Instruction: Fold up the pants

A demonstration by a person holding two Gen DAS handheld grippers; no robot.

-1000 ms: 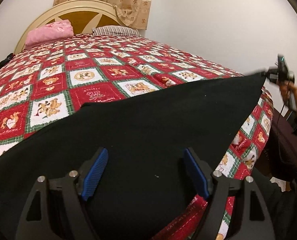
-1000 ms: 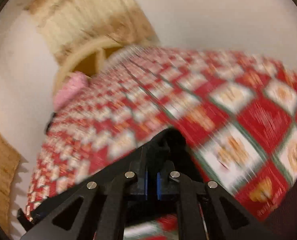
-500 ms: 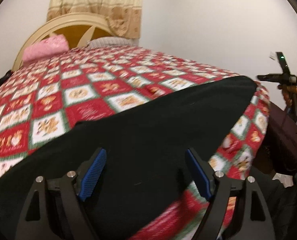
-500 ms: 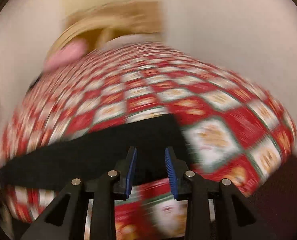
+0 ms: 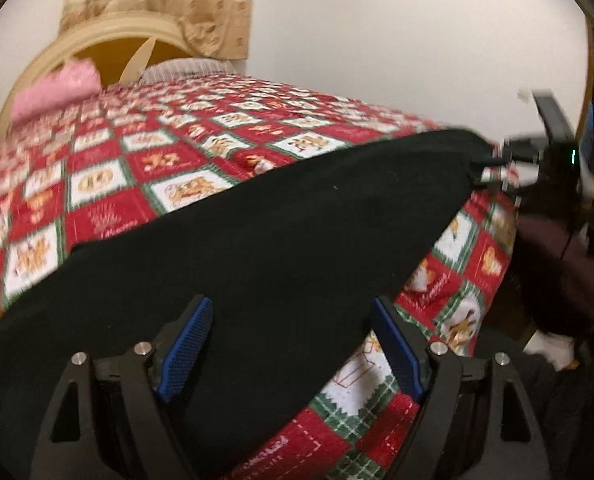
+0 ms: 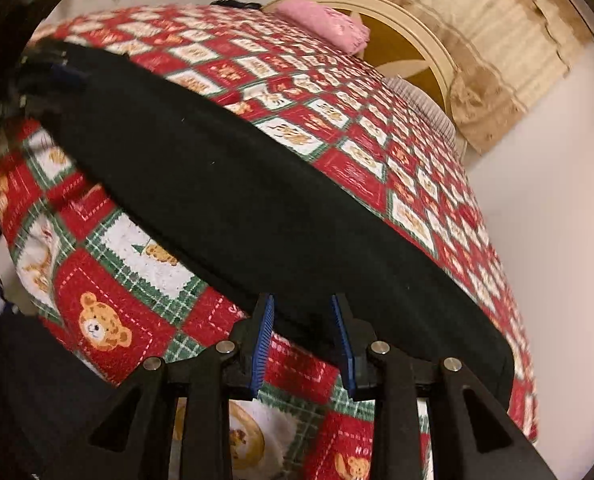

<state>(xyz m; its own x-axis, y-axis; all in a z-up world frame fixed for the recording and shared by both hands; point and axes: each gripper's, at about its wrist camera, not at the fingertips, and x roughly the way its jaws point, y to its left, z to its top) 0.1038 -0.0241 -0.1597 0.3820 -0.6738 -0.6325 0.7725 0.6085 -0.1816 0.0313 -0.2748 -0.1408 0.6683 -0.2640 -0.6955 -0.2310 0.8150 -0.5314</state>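
The black pants (image 5: 257,240) lie flat in a long strip along the near edge of the bed; they also show in the right wrist view (image 6: 237,184). My left gripper (image 5: 291,348) is open, its blue pads on either side of one end of the pants, with fabric between the jaws. My right gripper (image 6: 303,334) is open with a narrower gap, at the near edge of the other end of the pants. It also shows at the far right of the left wrist view (image 5: 509,160). The left gripper appears blurred at the far end in the right wrist view (image 6: 53,76).
The bed carries a red, green and white quilt with bear patches (image 5: 145,160). A pink pillow (image 5: 57,92) and a striped pillow (image 5: 185,68) lie by the cream headboard (image 5: 109,40). A curtain (image 5: 157,0) hangs behind. A white wall (image 5: 417,40) runs along the bed's far side.
My right gripper has let go of the pants end and opened, then swung round to the pants' near edge. The pants end dropped flat on the bed. My left gripper stayed open.
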